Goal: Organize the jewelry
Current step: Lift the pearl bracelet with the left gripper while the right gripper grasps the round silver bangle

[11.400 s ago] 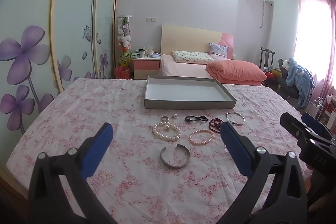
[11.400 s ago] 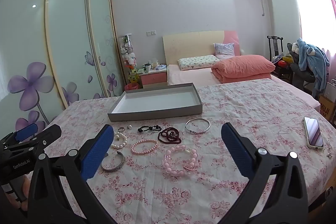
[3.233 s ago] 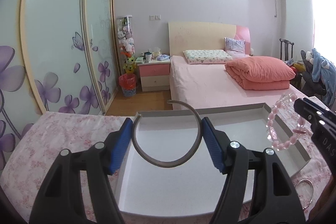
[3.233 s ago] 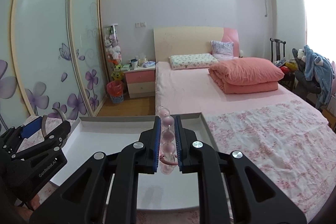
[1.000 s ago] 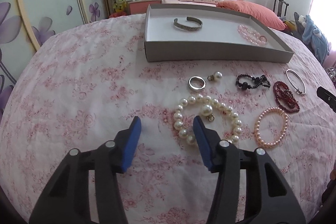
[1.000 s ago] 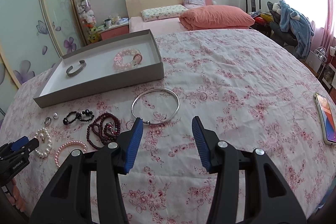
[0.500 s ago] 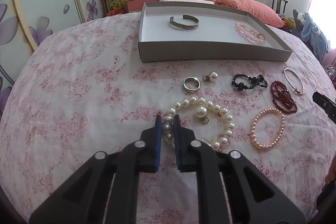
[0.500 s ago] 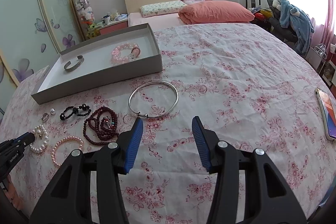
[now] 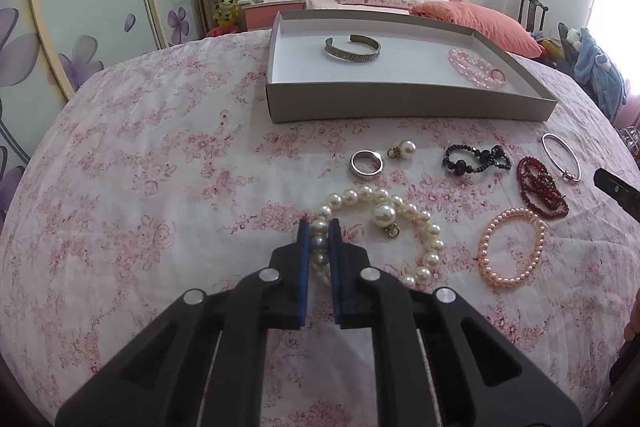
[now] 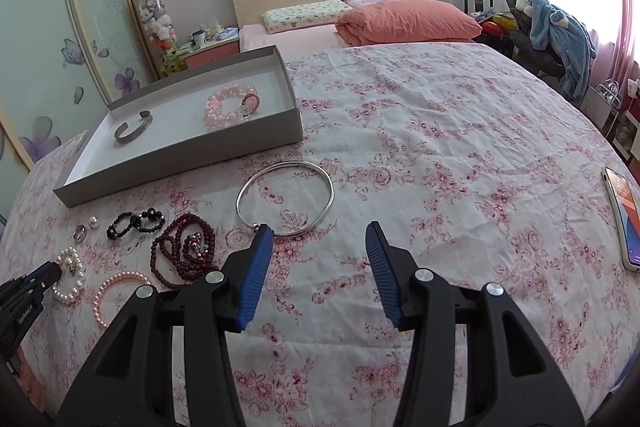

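left gripper [image 9: 319,227] is clamped on the white pearl bracelet [image 9: 416,227] lying on the worktop [image 9: 140,187], near the grey tray [image 9: 400,103]. right gripper [image 10: 319,239] sits apart, just near the silver bangle [image 10: 285,198].

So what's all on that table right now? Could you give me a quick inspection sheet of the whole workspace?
Surface: pink floral tablecloth, wrinkled.
Job's things: grey tray holds a metal cuff and pink bead bracelet. On the cloth: white pearl bracelet, ring, loose pearl, black bead bracelet, dark red beads, peach pearl bracelet, silver bangle.
Clutter: phone at the table edge.
Grippers: left gripper shut on the white pearl bracelet; right gripper open, near the silver bangle.
Cables: nothing seen.
Surroundings: bed, wardrobe.
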Motion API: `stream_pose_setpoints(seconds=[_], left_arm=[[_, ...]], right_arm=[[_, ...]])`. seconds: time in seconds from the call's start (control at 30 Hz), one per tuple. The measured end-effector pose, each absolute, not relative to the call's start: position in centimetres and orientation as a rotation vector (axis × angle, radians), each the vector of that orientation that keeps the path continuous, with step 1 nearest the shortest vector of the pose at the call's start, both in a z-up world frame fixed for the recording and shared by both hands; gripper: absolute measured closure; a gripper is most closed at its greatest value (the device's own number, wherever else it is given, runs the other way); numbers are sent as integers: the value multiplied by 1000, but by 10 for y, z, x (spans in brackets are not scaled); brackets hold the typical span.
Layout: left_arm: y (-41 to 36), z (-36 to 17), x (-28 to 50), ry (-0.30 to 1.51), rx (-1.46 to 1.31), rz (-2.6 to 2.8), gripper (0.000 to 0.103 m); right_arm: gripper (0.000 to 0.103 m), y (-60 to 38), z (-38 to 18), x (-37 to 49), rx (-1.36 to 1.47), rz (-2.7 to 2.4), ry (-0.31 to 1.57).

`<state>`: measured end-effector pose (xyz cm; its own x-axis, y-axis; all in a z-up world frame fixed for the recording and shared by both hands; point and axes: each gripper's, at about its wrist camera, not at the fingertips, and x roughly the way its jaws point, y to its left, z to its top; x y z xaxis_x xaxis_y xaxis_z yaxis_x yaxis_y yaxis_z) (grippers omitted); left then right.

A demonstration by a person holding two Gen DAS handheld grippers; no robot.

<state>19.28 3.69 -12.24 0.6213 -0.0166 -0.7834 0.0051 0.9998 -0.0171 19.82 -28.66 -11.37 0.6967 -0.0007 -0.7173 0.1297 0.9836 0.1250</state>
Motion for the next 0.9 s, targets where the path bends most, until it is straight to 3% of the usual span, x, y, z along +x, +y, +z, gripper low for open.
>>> stream_pose_setpoints(seconds=[0.27,0.37,0.9], left_arm=[[49,-100,184,833,-76,-59,93],[47,-87,182,791,-84,-85,93],[41,-51,175,693,-109,-153,93]], right_arm=[[53,-292,-118,220,191,-65,832],[38,-288,-119,225,176,-54,846],[16,-266,-126,241,89,-1,906]])
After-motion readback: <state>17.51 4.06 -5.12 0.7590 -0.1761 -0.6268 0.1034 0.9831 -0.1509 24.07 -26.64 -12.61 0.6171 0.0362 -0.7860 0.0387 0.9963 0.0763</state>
